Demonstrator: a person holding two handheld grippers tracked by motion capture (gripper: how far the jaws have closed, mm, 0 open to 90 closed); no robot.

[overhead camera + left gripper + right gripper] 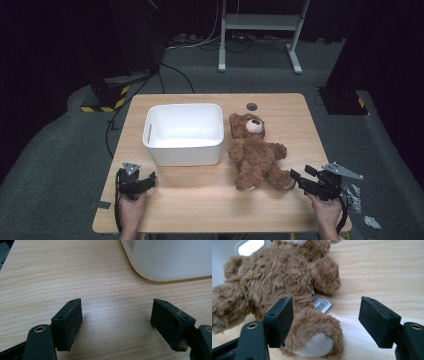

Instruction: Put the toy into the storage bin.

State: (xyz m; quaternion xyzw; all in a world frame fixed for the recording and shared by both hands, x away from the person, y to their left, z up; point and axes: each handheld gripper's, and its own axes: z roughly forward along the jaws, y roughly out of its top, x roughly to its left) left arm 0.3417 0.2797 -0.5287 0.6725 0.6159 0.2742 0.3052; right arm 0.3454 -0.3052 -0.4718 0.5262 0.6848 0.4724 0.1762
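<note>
1. Your table [210,200] is a light wooden top, and it carries everything you work with. Beyond its far edge stands a white metal frame [260,30] on the grey floor, with cables beside it. A small dark round disc [251,106] sits in the tabletop near the far edge, above the bear's head.

2. The white bin [183,150] stands left of centre on the table. You can see its inside from the high view, and nothing lies in it. Its rounded corner [170,262] shows ahead of your left gripper.

3. The brown teddy bear [256,152] lies on its back just to the right of the bin, head toward the far edge, legs toward you. Nothing lies between it and the bin.

4. Your right gripper [296,179] is at the bear's nearer foot. Its jaws stand fairly wide, with that foot [314,337] between them. The left jaw lies against the fur, while the right jaw is clear of it, so there is no grip. A white label [322,304] shows beneath the bear.

5. Your left gripper [150,179] rests low at the table's near left, in front of the bin. Its jaws stand wide open over bare wood, holding nothing.
</note>
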